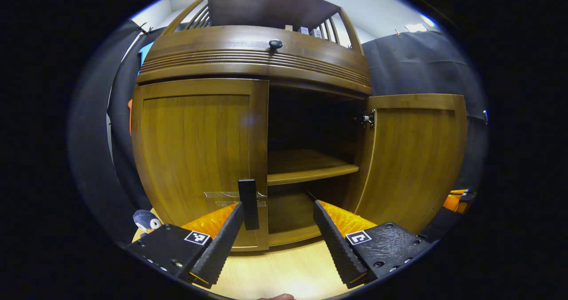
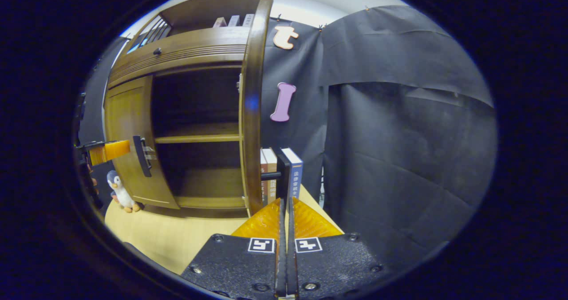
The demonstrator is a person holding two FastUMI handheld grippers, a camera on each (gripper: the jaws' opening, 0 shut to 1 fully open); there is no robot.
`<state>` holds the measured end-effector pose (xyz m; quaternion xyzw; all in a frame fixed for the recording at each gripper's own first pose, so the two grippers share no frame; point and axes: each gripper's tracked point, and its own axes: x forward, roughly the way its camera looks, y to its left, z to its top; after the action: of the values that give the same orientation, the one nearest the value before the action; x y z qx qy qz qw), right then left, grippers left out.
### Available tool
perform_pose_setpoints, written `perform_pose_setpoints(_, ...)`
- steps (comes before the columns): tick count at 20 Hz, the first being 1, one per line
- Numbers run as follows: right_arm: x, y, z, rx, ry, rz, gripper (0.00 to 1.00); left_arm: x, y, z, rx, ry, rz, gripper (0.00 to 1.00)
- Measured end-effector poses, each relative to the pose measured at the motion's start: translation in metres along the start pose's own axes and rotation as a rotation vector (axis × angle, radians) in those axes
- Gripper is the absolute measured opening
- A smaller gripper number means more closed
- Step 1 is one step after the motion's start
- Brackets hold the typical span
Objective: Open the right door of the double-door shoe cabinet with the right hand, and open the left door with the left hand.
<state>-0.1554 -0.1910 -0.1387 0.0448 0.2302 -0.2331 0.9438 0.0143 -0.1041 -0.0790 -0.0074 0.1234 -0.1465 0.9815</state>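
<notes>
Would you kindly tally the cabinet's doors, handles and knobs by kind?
Doors: 2 (left door closed, right door open)
Bar handles: 2 (left handle; right handle)
Drawer knob: 1
Total: 5

Each gripper [image 2: 284,202] has textured black mounts, square markers, screws, translucent orange panels.

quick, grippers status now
left gripper: open, at the left door handle, not gripping.
right gripper: shut on the right door handle.
</notes>
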Motion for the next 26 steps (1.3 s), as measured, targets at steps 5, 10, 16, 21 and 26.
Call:
perform_pose_setpoints(5, -0.013, -0.004, 0.010, 0.013, -0.033, 0.023, 0.04, 0.009, 0.015, -0.001, 0.048, 0.023, 0.052, 0.95)
perform_pose_setpoints(10, -0.040, 0.028, 0.023, -0.104, -0.107, 0.098, 0.04, 0.025, 0.028, -0.006, 0.060, 0.040, 0.094, 0.89)
perform_pose_setpoints(16, -0.039, 0.035, 0.032, -0.059, -0.137, 0.129, 0.18, 0.038, 0.035, -0.014, 0.084, 0.049, 0.108, 0.75)
perform_pose_setpoints(21, -0.038, 0.033, 0.029, -0.035, -0.130, 0.135, 0.27, 0.044, 0.043, -0.015, 0.063, 0.043, 0.150, 0.60)
perform_pose_setpoints(26, -0.034, 0.042, 0.022, -0.080, -0.122, 0.151, 0.27, 0.049, 0.044, -0.020, 0.040, 0.057, 0.150, 0.60)
